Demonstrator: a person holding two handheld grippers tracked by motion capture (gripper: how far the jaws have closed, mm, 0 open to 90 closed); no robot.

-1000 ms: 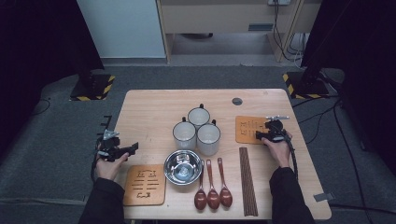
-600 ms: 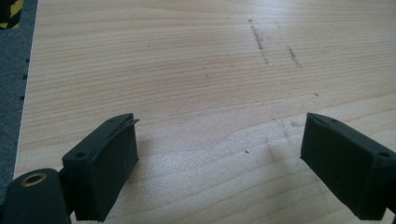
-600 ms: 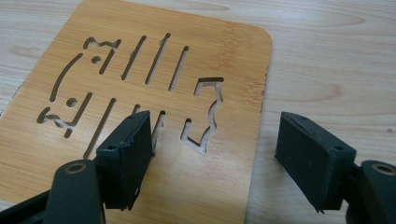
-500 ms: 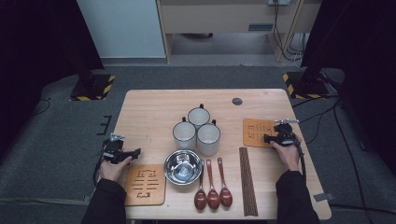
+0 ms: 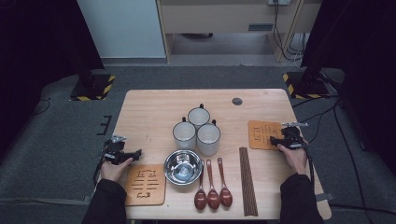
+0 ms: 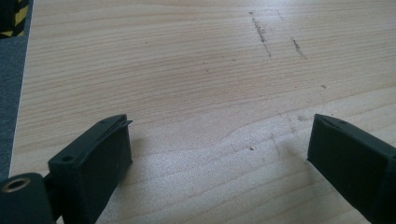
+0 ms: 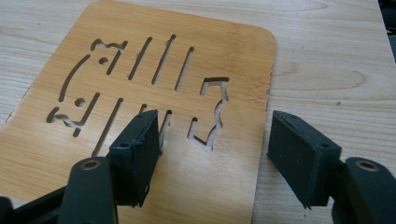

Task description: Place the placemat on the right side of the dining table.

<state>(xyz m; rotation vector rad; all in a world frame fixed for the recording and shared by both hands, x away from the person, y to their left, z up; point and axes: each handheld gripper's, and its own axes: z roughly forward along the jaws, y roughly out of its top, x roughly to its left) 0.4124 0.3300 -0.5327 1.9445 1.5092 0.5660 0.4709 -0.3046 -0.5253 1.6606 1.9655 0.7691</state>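
Note:
My left gripper (image 5: pixel 135 153) hovers at the table's left edge, just above a pale wooden trivet (image 5: pixel 145 184). In the left gripper view its jaws (image 6: pixel 219 135) stand apart over bare wood, having just been opening, with nothing between them. My right gripper (image 5: pixel 275 140) rests over a second slotted trivet (image 5: pixel 261 133) on the right side. In the right gripper view this trivet (image 7: pixel 154 84) lies flat under the gripper (image 7: pixel 215 133). One finger (image 7: pixel 140 144) is above the board and the other beyond its right edge. These jaws have just been closing a little and press on nothing.
Three white mugs (image 5: pixel 198 128) cluster mid-table, with a steel bowl (image 5: pixel 183 166) in front of them. Three dark spoons (image 5: pixel 213 186) and a bundle of chopsticks (image 5: pixel 247 179) lie toward the front. A small dark disc (image 5: pixel 237 101) sits near the far edge.
The right gripper has slid right and toward the person along the trivet. The left gripper has barely shifted.

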